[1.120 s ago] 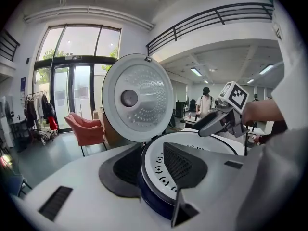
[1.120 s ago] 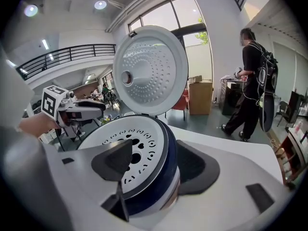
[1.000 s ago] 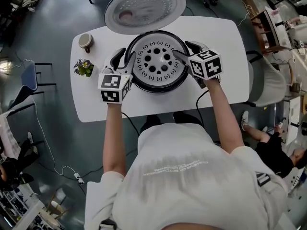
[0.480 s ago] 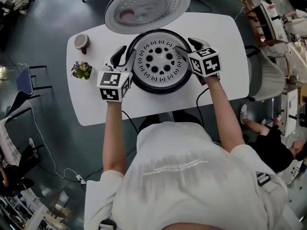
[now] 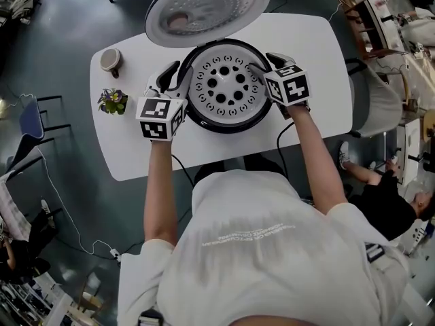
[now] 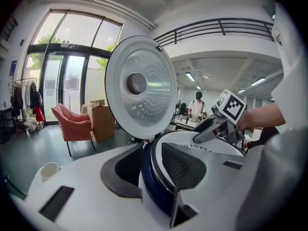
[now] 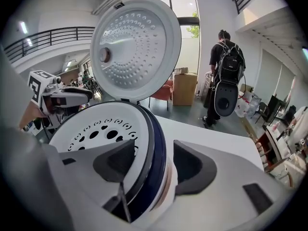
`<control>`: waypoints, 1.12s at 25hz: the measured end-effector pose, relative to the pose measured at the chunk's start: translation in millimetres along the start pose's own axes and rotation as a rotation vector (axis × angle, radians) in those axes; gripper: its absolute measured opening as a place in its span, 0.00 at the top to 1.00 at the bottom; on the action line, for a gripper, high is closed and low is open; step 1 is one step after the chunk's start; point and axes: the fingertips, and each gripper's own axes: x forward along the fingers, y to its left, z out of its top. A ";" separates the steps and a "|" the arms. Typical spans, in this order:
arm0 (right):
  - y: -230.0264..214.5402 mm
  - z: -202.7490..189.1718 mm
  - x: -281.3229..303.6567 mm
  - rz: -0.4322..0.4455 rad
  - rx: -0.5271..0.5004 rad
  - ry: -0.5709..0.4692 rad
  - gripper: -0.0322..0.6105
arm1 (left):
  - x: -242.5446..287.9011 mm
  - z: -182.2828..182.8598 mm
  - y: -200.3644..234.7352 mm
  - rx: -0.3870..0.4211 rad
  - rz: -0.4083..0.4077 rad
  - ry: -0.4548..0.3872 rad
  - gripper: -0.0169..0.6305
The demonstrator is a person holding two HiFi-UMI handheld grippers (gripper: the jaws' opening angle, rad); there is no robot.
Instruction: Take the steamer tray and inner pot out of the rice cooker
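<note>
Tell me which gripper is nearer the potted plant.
Left. The left gripper straddles the rice cooker's rim nearest the potted plant; the right gripper straddles the opposite rim. Both have just been closing around it.

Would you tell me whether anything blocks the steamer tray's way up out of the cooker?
Nothing visible does: the lid stands open behind the cooker, and the tray lies uncovered in its top.
</note>
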 end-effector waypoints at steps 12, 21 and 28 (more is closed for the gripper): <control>-0.6 13.1 -8.9 -0.047 -0.034 0.016 0.57 | 1.7 1.7 10.6 -0.003 -0.024 -0.020 0.77; 16.5 9.1 -17.8 0.033 -0.055 0.060 0.71 | -11.9 -1.3 13.2 -0.008 -0.022 -0.026 0.79; 13.2 10.0 -28.5 0.048 -0.001 0.022 0.75 | -13.1 12.2 5.0 0.007 -0.027 -0.043 0.80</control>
